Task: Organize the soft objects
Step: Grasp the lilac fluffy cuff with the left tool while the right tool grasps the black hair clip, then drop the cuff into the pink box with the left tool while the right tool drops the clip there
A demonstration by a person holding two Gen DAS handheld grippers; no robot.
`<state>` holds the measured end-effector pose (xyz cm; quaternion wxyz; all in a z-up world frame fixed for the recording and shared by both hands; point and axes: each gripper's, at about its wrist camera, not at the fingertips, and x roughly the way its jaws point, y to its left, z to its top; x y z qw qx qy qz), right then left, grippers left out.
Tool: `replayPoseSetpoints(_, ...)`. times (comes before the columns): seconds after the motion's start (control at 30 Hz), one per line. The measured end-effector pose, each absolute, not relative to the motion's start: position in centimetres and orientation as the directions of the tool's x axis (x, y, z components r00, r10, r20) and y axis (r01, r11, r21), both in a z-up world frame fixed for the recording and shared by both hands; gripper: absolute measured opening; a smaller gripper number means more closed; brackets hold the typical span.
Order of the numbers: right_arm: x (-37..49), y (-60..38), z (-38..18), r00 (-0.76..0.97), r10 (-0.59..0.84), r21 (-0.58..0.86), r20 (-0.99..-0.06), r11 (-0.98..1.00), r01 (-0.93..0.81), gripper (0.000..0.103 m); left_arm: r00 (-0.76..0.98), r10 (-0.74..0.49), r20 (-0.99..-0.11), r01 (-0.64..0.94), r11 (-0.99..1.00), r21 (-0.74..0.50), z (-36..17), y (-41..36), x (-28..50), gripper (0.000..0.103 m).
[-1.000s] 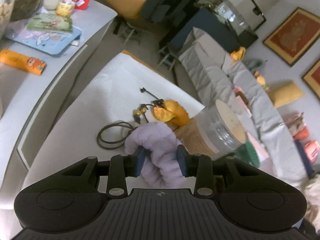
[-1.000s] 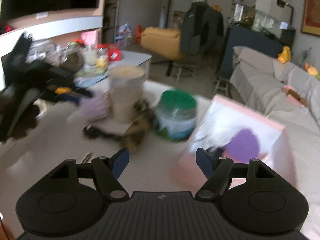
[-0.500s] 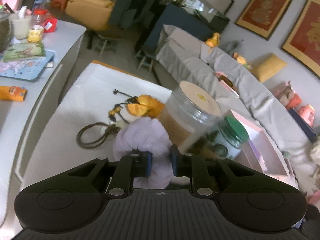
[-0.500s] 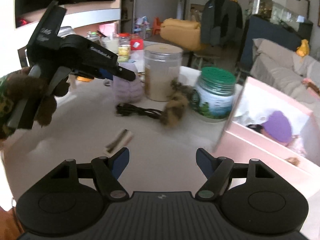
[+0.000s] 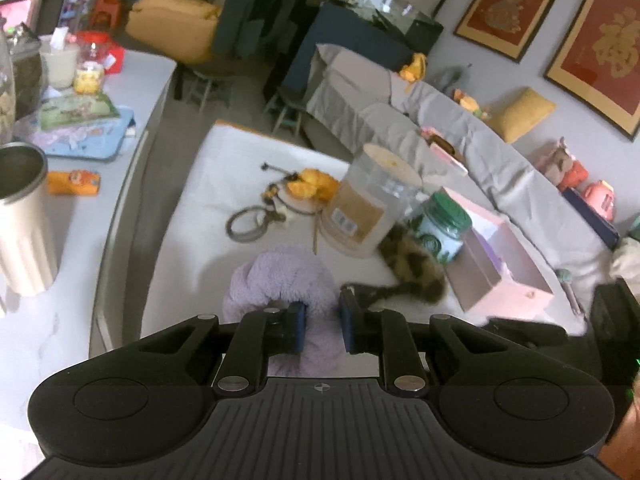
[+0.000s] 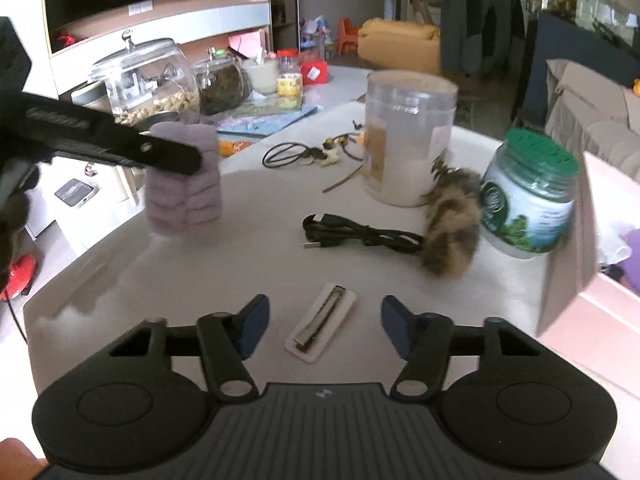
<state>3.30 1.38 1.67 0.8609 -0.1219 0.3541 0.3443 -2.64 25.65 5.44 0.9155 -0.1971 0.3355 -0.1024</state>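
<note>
My left gripper (image 5: 322, 330) is shut on a fluffy lilac scrunchie (image 5: 280, 280) and holds it above the white table; the right wrist view shows the scrunchie (image 6: 184, 184) hanging from the left gripper (image 6: 176, 158). A brown mottled furry scrunchie (image 5: 414, 272) lies beside the green-lidded jar (image 5: 442, 226); it also shows in the right wrist view (image 6: 452, 226). An open pink box (image 5: 500, 264) stands right of the jar; something purple (image 6: 632, 256) lies inside it. My right gripper (image 6: 322, 326) is open and empty, low over a hair clip (image 6: 320, 322).
A clear plastic canister (image 6: 408, 140), a black USB cable (image 6: 360, 234), a black cord loop with beads (image 6: 304, 154) and an orange fabric piece (image 5: 310, 182) lie on the table (image 6: 248, 280). Glass jars (image 6: 152, 80) crowd the side counter. A metal tumbler (image 5: 22, 216) stands at the left.
My left gripper has closed on the lilac scrunchie and lifted it back and up from the canister. The right gripper has swung left and down over the hair clip.
</note>
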Motion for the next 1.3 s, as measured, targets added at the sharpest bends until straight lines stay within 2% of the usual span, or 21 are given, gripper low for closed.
replayPoseSetpoints(0.07, 3.5, 1.8, 1.4, 0.502, 0.502, 0.036, -0.704, 0.732, -0.681, 0.048, 0.737, -0.337, -0.586, 0.075, 0.903, -0.424, 5.3, 25.3, -2.9, 0.021)
replayPoseSetpoints(0.17, 3.3, 1.9, 1.5, 0.506, 0.496, 0.009, -0.706, 0.720, -0.694, 0.020, 0.718, -0.350, -0.601, 0.107, 0.910, -0.401, 5.5, 24.3, -3.5, 0.021)
replayPoseSetpoints(0.4, 0.3, -1.7, 3.8, 0.523, 0.528, 0.014, -0.669, 0.713, -0.701, 0.020, 0.662, -0.409, -0.628, 0.201, 0.904, -0.377, 6.0, 20.2, -4.3, 0.021)
replayPoseSetpoints(0.63, -3.2, -11.3, 6.8, 0.679, 0.420, -0.021, -0.602, 0.842, -0.540, 0.020, 0.531, -0.582, -0.616, 0.466, 0.807, -0.362, 7.9, 10.9, -3.7, 0.021)
replayPoseSetpoints(0.83, -6.3, -18.7, 8.7, 0.794, 0.254, -0.086, -0.552, 0.930, -0.357, 0.020, 0.462, -0.691, -0.556, 0.626, 0.698, -0.348, 12.3, 2.2, 0.0, 0.021)
replayPoseSetpoints(0.97, -5.5, -22.4, 12.9, 0.858, 0.235, -0.077, -0.458, 0.951, -0.301, 0.020, 0.497, -0.710, -0.500, 0.627, 0.691, -0.358, 16.1, -1.2, 4.4, 0.021)
replayPoseSetpoints(1.07, -2.3, -24.3, 16.5, 0.892, 0.241, -0.042, -0.383, 0.960, -0.278, 0.020, 0.534, -0.729, -0.428, 0.587, 0.684, -0.433, 18.4, -1.7, 8.3, 0.022)
replayPoseSetpoints(1.13, 0.9, -25.2, 18.1, 0.894, 0.248, 0.009, -0.373, 0.965, -0.263, 0.023, 0.532, -0.740, -0.411, 0.549, 0.671, -0.499, 18.7, -1.9, 11.3, 0.023)
replayPoseSetpoints(1.2, 4.3, -26.2, 18.6, 0.875, 0.278, 0.073, -0.396, 0.960, -0.272, 0.055, 0.500, -0.725, -0.473, 0.507, 0.688, -0.519, 17.1, -2.6, 14.5, 0.024)
replayPoseSetpoints(1.23, 5.9, -26.7, 18.4, 0.874, 0.269, 0.101, -0.404, 0.963, -0.250, 0.059, 0.472, -0.696, -0.540, 0.478, 0.717, -0.507, 15.6, -3.2, 15.8, 0.024)
replayPoseSetpoints(1.3, 7.7, -27.1, 17.7, 0.878, 0.250, 0.126, -0.408, 0.968, -0.218, 0.060, 0.439, -0.628, -0.643, 0.434, 0.774, -0.460, 11.9, -3.8, 17.6, 0.024)
